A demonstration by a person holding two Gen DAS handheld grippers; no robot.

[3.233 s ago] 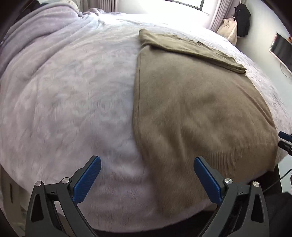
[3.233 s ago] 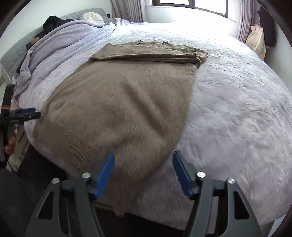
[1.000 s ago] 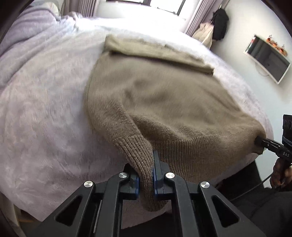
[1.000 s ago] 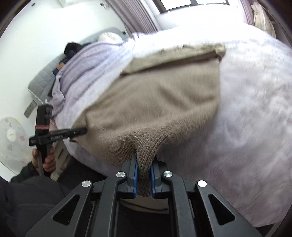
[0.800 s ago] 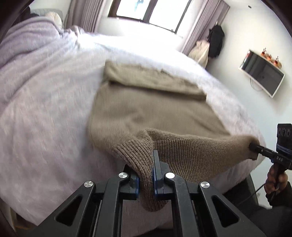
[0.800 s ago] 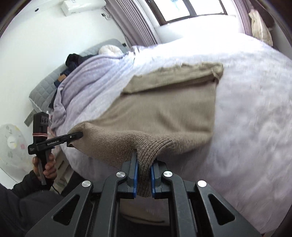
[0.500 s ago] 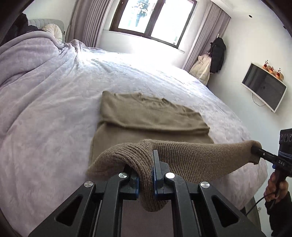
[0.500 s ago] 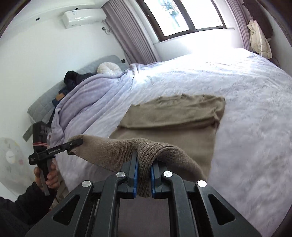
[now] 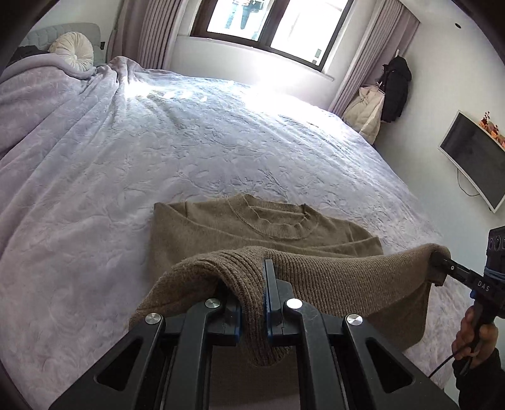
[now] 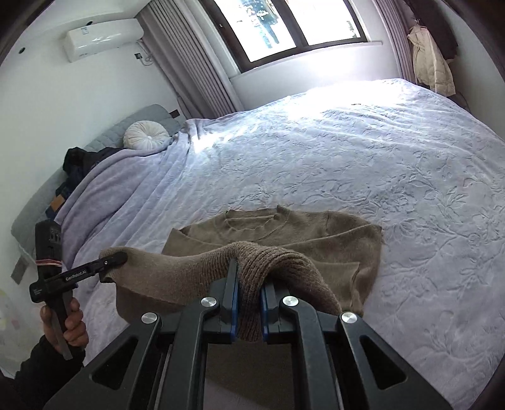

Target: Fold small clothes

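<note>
A brown knit sweater (image 9: 221, 227) lies on the bed with its collar toward the window. It also shows in the right wrist view (image 10: 315, 233). My left gripper (image 9: 254, 302) is shut on the left corner of its ribbed hem (image 9: 315, 274). My right gripper (image 10: 247, 299) is shut on the right corner of the hem (image 10: 176, 268). Both hold the hem raised above the sweater's body, stretched between them. Each gripper shows in the other's view, the right gripper (image 9: 442, 263) at the right edge and the left gripper (image 10: 113, 260) at the left.
The bed has a pale lilac embossed cover (image 9: 221, 142) and a bunched blanket (image 10: 110, 189) by the round white cushion (image 10: 146, 138) and headboard. A wall TV (image 9: 473, 157) hangs at right. Coats (image 9: 391, 91) hang by the curtains under the window (image 9: 268, 19).
Both grippers closed on the hem corners, then lifted the hem and carried it forward over the sweater toward the collar. The lower half now hangs folded beneath the raised hem.
</note>
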